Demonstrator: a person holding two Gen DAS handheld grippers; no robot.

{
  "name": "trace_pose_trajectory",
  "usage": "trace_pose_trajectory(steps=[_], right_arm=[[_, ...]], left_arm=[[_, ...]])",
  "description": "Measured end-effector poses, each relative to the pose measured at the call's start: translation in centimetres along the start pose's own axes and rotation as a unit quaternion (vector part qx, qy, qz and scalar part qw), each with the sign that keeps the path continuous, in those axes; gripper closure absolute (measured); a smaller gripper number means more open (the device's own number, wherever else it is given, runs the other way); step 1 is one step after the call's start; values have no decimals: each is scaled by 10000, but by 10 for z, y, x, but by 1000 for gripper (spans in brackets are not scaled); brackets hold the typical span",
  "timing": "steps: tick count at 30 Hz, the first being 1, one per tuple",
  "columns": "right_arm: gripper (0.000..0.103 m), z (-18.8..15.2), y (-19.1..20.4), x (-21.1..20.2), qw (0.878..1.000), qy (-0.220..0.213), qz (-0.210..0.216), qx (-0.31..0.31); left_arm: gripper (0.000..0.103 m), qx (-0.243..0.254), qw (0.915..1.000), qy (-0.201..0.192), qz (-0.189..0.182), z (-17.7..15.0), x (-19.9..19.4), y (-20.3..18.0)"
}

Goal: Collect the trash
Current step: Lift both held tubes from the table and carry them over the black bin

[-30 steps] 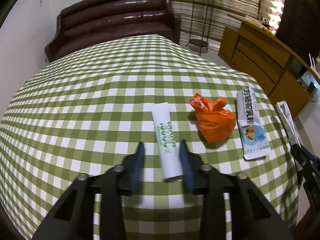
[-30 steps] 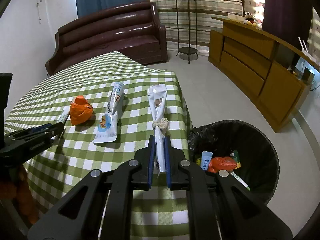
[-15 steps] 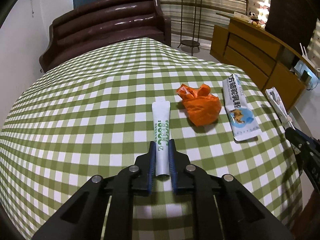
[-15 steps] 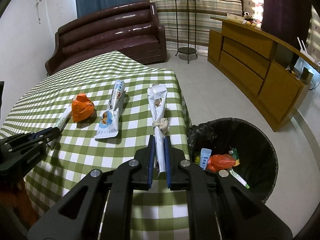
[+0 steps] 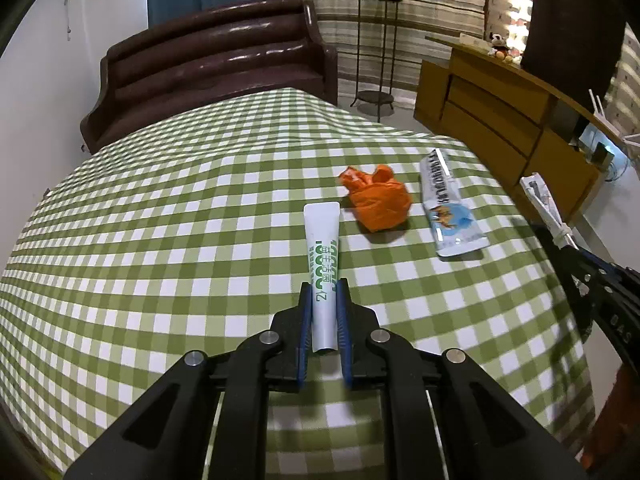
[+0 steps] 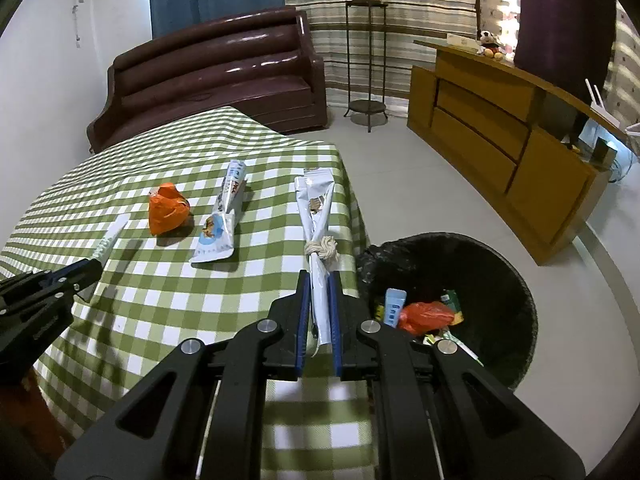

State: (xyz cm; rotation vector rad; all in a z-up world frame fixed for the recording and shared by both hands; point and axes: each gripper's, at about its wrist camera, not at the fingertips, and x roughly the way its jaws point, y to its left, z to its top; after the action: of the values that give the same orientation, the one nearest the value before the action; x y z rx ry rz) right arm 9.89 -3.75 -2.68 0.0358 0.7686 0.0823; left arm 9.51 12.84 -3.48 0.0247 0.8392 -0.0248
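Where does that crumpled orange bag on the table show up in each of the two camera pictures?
Left wrist view: orange bag right of centre, between the white tube and the blue-and-white packet.
Right wrist view: orange bag left of centre, left of that packet.
Shared landmark: the brown sofa behind the table.

The white squeeze tube with green print near the middle of the table bears green Chinese characters and a "Z"; the rest is too distorted to read.
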Motion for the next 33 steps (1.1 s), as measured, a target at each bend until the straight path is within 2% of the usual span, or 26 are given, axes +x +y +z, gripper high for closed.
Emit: trace_pose_trajectory(steps=[14, 33], right_arm=[[94, -15, -22, -34, 9992, -174, -339, 101], [94, -21, -76, -61, 9949, -361, -838, 421]], left_arm=[[90, 200, 9987, -308, -348, -1, -29, -31], [90, 721, 9922, -534, -865, 7, -33, -119]])
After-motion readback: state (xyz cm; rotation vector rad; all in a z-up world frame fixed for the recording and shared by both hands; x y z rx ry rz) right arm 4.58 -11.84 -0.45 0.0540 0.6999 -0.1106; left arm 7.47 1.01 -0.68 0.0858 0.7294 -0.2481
